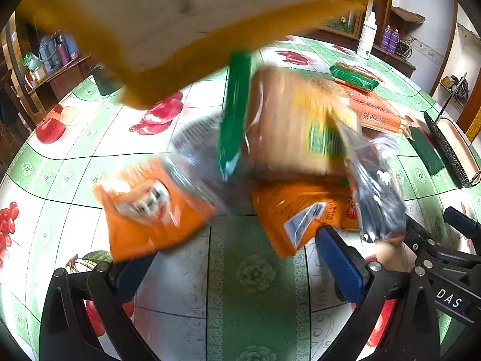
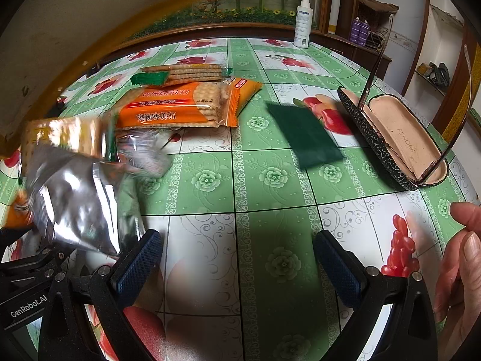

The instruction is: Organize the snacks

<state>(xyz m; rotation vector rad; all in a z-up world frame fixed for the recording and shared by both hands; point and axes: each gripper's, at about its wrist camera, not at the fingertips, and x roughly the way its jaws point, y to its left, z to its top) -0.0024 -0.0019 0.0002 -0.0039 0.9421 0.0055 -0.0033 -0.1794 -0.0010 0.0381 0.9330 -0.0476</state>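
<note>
Left claw (image 1: 228,258): fingers spread wide, nothing pinched between the blue pads (image 1: 341,264); it hangs low over the tablecloth (image 1: 255,285).

Right claw (image 2: 237,266): also spread wide and empty, blue pads (image 2: 139,263) apart over a green square of the cloth; a hand (image 2: 457,267) shows at its right edge.

Snack pile, left view: blurred and tumbling just ahead of the left claw. 2 orange packets in front, 1 on the left (image 1: 144,207) and 1 on the right (image 1: 303,210), with a brown cracker pack (image 1: 294,126) and a green packet (image 1: 234,114) above them and a silvery clear bag (image 1: 375,180) on the right side.

Yellow box (image 1: 186,24): big, blurred, tilted across the top of the left view, above the pile; whether it touches the snacks, cannot tell.

Snack pile, right view: the silvery bag (image 2: 75,198) sits at the left, just beside the right claw's left finger.

Farther back: an orange cracker packet (image 2: 186,105) lies flat on the cloth, a stack of crackers with a green wrapper end (image 2: 183,73) just behind it.

Right of those: a dark green cloth (image 2: 303,135) lies flat, then an open glasses case (image 2: 399,138) with glasses standing in it.

Far edge: a white spray bottle (image 2: 302,24) stands upright.
</note>
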